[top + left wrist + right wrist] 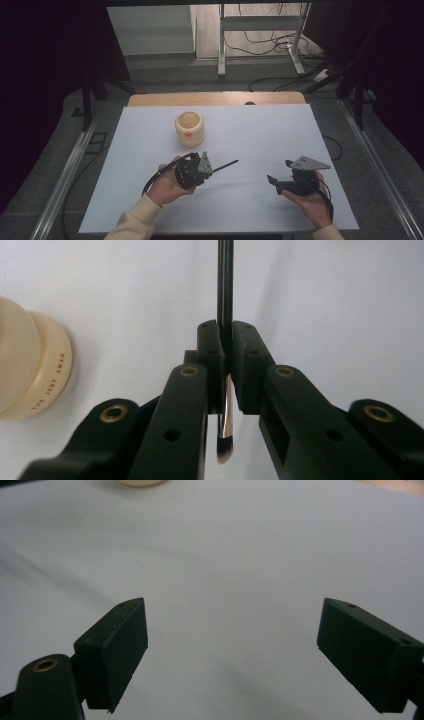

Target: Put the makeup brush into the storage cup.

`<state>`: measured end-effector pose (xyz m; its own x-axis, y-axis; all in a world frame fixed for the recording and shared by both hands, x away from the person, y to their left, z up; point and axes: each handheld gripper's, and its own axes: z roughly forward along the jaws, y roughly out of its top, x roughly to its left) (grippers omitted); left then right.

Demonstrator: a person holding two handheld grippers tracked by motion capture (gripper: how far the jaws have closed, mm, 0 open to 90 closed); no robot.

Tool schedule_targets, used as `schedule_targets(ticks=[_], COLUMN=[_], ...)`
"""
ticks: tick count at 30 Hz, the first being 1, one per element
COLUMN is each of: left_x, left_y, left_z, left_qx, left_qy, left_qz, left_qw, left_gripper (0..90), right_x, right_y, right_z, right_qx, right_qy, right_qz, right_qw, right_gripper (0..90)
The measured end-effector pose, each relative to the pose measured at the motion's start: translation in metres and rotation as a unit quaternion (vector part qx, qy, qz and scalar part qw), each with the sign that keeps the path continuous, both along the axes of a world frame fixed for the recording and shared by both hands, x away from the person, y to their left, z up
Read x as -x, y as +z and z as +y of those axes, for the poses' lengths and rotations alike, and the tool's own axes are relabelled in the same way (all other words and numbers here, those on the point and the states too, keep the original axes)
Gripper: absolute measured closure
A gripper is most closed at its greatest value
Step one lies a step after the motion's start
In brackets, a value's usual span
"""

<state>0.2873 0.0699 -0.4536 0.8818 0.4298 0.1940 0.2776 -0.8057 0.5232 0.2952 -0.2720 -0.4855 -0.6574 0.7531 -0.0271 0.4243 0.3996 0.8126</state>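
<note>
Makeup brush (225,285), black-handled, clamped between the closed jaws of the left gripper (206,167); handle projects forward over the white table (260,135), bristle tip (224,450) pointing back toward the hand. Cream ceramic pot (189,128) stands upright on the table beyond the left gripper, apart from it. Right gripper (280,172), jaws wide apart and holding nothing, hovers well to the right.

My high view looks forward and down over the white table (250,130). Both gripper views sit close above it, each looking past its jaws; all three share the cream pot (189,128).
</note>
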Motion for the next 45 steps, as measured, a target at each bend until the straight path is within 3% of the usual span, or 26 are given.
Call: schedule_targets(ticks=[7, 17, 39, 45], left_x=[0.001, -0.001, -0.003, -0.005], left_y=[0.003, 0.000, 0.001, -0.002], left_z=[-0.002, -0.007, -0.013, -0.015], left_qx=[0.002, -0.006, -0.005, -0.009], left_qy=[-0.003, -0.005, -0.010, -0.012], left_qz=[-0.003, 0.000, -0.002, 0.003], left_qw=[1.0000, 1.0000, 0.9999, 0.9999], left_gripper=[83.0, 83.0, 83.0, 83.0], right_x=[0.000, -0.005, -0.006, -0.008], right_y=[0.010, 0.019, 0.025, 0.024], right_z=[0.013, 0.035, 0.061, 0.070], right_qx=[-0.003, 0.014, 0.040, 0.057], right_qy=[0.009, 0.026, 0.057, 0.065], right_qz=[-0.006, -0.023, -0.038, -0.045], right_qw=[0.9999, 0.9993, 0.9969, 0.9952], right_gripper=[13.2, 13.2, 12.6, 12.1])
